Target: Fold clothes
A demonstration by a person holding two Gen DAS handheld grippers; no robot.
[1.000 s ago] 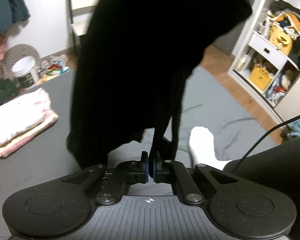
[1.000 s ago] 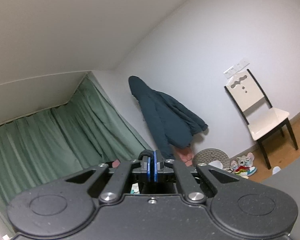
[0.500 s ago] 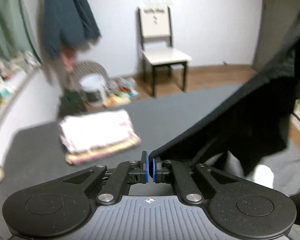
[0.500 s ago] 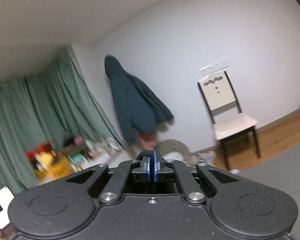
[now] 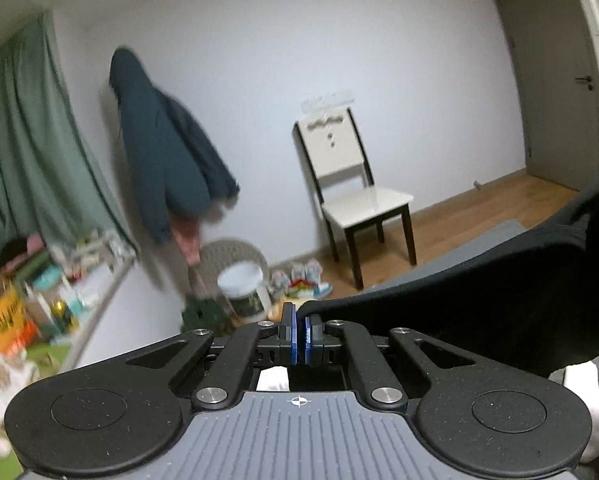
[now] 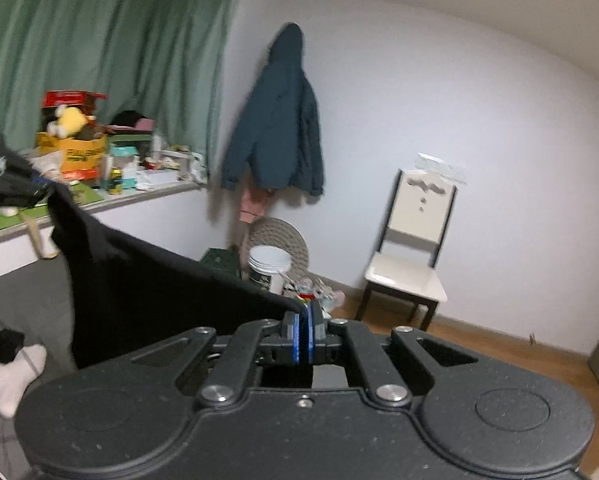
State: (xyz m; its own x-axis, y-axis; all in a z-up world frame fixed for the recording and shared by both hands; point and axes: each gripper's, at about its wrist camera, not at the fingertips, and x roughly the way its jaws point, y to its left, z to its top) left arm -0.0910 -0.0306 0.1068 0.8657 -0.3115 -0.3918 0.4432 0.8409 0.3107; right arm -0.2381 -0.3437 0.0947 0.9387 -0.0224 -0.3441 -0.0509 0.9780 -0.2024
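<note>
A black garment (image 5: 487, 304) hangs stretched in the air between both grippers. In the left wrist view my left gripper (image 5: 300, 334) is shut on one corner of it, and the cloth runs off to the right. In the right wrist view my right gripper (image 6: 306, 334) is shut on another corner of the black garment (image 6: 151, 292), which spreads away to the left toward the other gripper. The lower part of the cloth is hidden behind the gripper bodies.
A grey mat (image 6: 31, 304) covers the floor below. A person's white sock (image 6: 13, 376) rests on it at lower left. A white chair (image 5: 359, 204), a white bucket (image 5: 243, 292) and a hanging dark teal jacket (image 5: 167, 168) stand along the far wall. A cluttered shelf (image 6: 99, 160) runs on the left.
Both grippers swung up and around with the black garment, pulling it out wide between them. The folded pink and white stack left the left wrist view.
</note>
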